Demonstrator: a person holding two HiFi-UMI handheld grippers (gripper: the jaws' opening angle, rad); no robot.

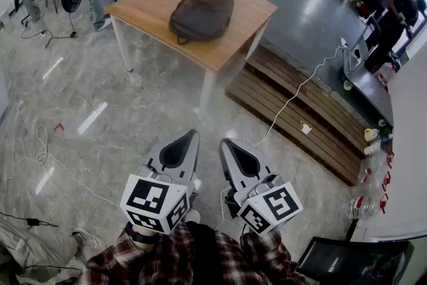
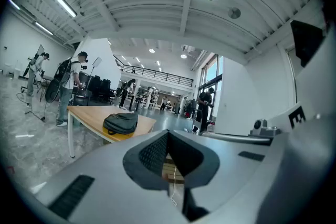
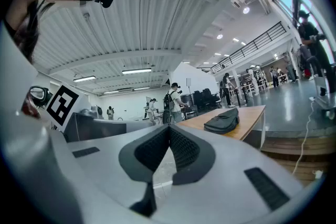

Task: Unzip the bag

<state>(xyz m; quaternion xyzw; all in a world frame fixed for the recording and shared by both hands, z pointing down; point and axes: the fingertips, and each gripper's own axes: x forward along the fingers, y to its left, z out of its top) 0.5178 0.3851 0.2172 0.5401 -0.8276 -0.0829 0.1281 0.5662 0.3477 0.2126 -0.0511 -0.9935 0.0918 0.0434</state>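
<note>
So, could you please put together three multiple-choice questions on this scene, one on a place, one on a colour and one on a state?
1. Where does the bag lie?
A. on the floor beside a cable
B. on the wooden table
C. on a chair

2. What colour is the bag?
A. bright red
B. white
C. dark

3. How are the left gripper and the right gripper?
A. both shut and empty, well short of the bag
B. the left one shut on the bag's zipper
C. both wide open right over the bag

Answers:
1. B, as the bag rests flat on the tabletop.
2. C, as it looks dark in all three views.
3. A, as each gripper view shows the jaw tips meeting with nothing between them, and the table stands far ahead.
</note>
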